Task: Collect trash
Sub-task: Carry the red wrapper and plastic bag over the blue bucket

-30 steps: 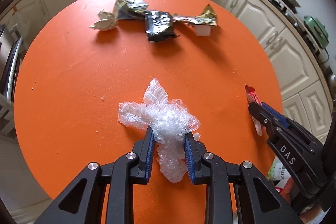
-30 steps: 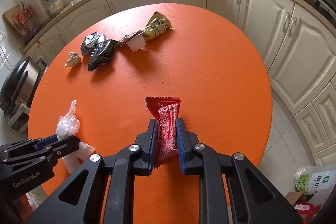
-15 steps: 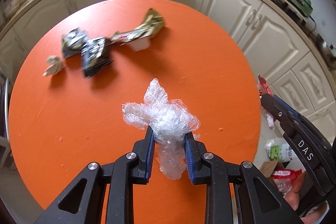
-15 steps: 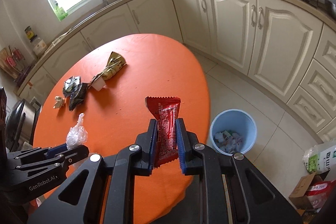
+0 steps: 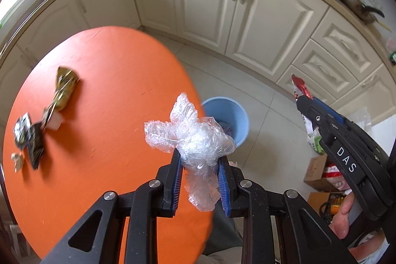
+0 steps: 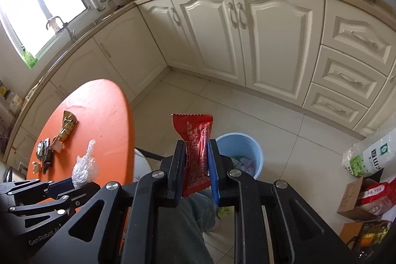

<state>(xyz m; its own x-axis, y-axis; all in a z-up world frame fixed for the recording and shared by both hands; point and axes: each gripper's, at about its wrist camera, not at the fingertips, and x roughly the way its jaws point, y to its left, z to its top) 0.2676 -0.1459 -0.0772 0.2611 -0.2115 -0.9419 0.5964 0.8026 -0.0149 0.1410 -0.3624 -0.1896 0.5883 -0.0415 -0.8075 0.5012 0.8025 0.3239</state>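
Gripping plastic wad [image 5: 198, 137] w/ left tool [image 5: 200, 180], red wrapper [image 6: 195, 152] w/ right tool [image 6: 196, 170]

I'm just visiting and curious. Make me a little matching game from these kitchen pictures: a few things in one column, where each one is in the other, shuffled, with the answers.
Things:
1. red wrapper
2. clear plastic wrap
3. blue bin
4. gold wrapper

Places:
A. lying on the orange table
B. clamped in the left gripper
C. standing on the tiled floor
D. clamped in the right gripper

Pairs: 1-D, 2-B, 3-C, 4-A
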